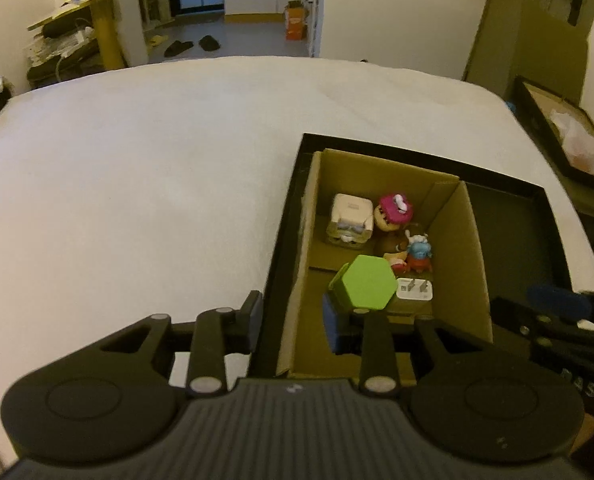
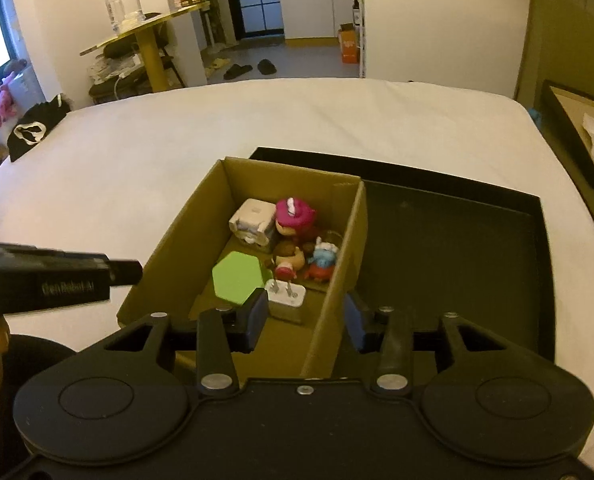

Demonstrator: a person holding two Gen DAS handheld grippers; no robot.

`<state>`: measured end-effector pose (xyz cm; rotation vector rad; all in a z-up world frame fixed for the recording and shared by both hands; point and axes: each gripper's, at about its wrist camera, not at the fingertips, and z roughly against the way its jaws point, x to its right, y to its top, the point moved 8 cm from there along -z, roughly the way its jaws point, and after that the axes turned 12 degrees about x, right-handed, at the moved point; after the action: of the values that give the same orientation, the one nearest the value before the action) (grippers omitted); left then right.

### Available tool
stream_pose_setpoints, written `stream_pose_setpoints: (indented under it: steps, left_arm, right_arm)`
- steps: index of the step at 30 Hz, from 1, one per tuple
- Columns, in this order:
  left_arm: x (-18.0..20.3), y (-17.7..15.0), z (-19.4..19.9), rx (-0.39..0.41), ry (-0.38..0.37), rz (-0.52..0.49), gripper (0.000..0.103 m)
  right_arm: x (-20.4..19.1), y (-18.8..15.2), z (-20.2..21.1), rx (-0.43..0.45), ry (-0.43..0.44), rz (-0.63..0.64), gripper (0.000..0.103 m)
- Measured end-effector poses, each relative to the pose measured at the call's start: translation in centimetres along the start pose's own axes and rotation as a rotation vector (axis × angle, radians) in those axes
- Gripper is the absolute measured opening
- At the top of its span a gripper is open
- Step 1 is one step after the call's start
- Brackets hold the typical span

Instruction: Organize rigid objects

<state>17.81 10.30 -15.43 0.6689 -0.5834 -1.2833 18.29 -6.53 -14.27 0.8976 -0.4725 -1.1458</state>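
Note:
An open cardboard box (image 1: 463, 240) (image 2: 177, 236) sits in a flat black tray (image 1: 513, 236) (image 2: 457, 248) on a white bed. Inside lie a green hexagonal block (image 1: 367, 282) (image 2: 239, 276), a white plug adapter (image 1: 415, 290) (image 2: 287, 296), a white cube (image 1: 351, 218) (image 2: 253, 220), a pink-capped figure (image 1: 393, 210) (image 2: 295, 216) and a small blue and red figure (image 1: 419, 254) (image 2: 323, 262). My left gripper (image 1: 293, 320) is open and empty, straddling the box's left wall. My right gripper (image 2: 305, 320) is open and empty, straddling the box's right wall.
The white bed (image 1: 137, 184) (image 2: 137, 152) stretches left and beyond the tray. A second black tray (image 1: 565, 136) (image 2: 577, 132) stands off the bed at the right. Black clothing (image 2: 33, 132) lies at the bed's far left edge.

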Motion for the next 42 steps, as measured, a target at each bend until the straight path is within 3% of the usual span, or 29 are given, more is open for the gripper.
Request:
stream_pose_setpoints:
  steps: [3, 5, 12, 14, 20, 28, 37, 42]
  left_arm:
    - [0.3, 0.6, 0.7, -0.009, -0.006, 0.006, 0.032]
    - [0.7, 1.0, 1.3, -0.01, -0.014, -0.001, 0.037]
    - [2.3, 1.7, 2.5, -0.001, -0.048, -0.02, 0.055]
    - [2.8, 1.7, 2.8, 0.001, -0.046, -0.031, 0.063]
    - [4.0, 1.7, 4.3, 0.02, -0.054, -0.067, 0.079]
    - [4.5, 1.4, 6.2, 0.019, -0.054, -0.088, 0.088]
    - [3.8, 1.5, 8.0, 0.023, -0.039, -0.089, 0.1]
    - [3.7, 1.4, 9.5, 0.037, -0.049, -0.098, 0.101]
  right_arm:
    - [0.3, 0.2, 1.1, 0.001, 0.0, -0.021, 0.045]
    - [0.8, 0.5, 1.7, 0.008, -0.009, -0.035, 0.054]
    - [2.9, 1.7, 4.4, 0.036, -0.043, -0.092, 0.057]
    - [3.5, 1.9, 5.3, 0.055, -0.058, -0.111, 0.067]
    - [5.3, 1.5, 7.1, 0.085, -0.104, -0.186, 0.079]
    - [6.9, 1.4, 9.0, 0.114, -0.15, -0.233, 0.103]
    - [6.6, 1.5, 11.0, 0.121, -0.16, -0.232, 0.103]
    - [6.4, 1.4, 12.0, 0.112, -0.163, -0.232, 0.103]
